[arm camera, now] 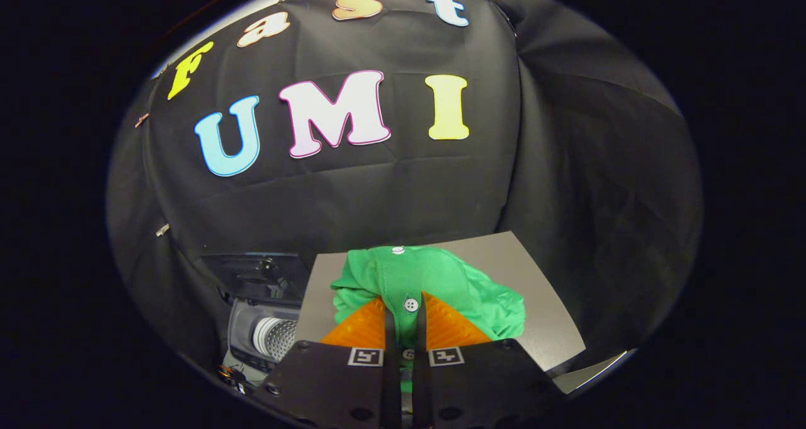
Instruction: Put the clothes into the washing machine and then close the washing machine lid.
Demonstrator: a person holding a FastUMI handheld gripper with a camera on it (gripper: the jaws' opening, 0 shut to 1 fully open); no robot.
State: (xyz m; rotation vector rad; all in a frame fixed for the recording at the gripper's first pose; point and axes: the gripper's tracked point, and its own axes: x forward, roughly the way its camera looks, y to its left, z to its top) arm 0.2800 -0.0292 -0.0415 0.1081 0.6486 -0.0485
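**Green garment pinched by a narrow fold: the grip may slip**

The washing machine (264,328) stands low and to the left of the table (554,328), with its lid (252,274) raised and the perforated drum visible inside. The green garment (434,284) must travel sideways to reach this opening, and most of the cloth hangs free ahead of the fingers. A loose part can catch on the rim of the machine or stay outside, and then the lid would not close well.

The garment is a crumpled heap of thin, soft cloth with small white buttons along a placket. The claw (406,312) is closed on this buttoned strip only. In my judgement such a small hold can slide off under the weight.
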